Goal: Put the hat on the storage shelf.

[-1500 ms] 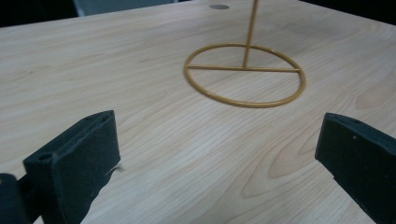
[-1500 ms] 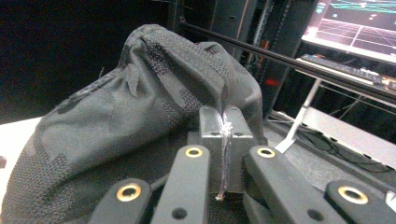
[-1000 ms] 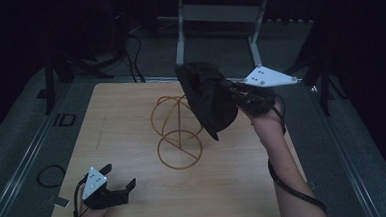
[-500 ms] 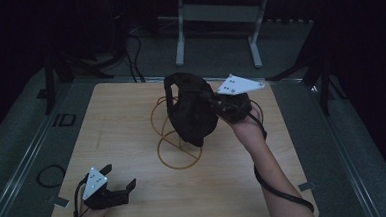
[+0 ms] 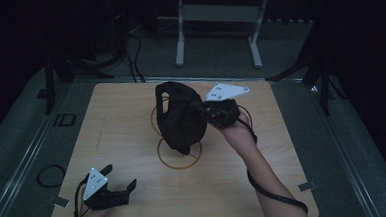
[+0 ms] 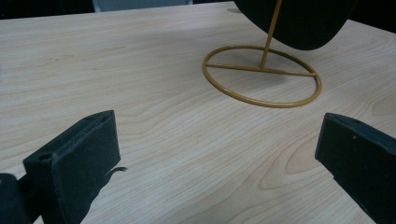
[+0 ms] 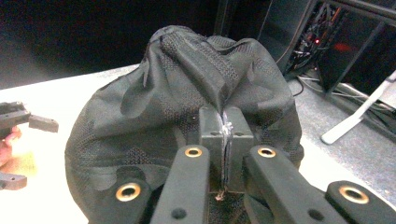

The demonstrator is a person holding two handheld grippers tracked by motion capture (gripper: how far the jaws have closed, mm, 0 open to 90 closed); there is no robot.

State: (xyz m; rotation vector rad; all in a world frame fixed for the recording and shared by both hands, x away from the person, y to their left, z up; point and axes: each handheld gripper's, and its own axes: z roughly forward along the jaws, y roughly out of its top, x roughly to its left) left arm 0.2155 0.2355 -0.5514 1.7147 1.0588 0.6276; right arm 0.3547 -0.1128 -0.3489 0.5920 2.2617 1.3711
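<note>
While right tool (image 5: 202, 109) clamps black cap (image 5: 179, 116), cap lower than before, over gold stand (image 5: 179, 154), left tool (image 5: 121, 182) open.

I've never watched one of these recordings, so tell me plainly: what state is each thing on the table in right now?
Right gripper: shut, pinching a fold of the black mesh bag.
Black mesh bag: held up off the table, hanging over the stand.
Gold wire stand: upright, ring base flat on the wooden table, stem rising behind the bag.
Left gripper: open, holding nothing, low over the table.
</note>
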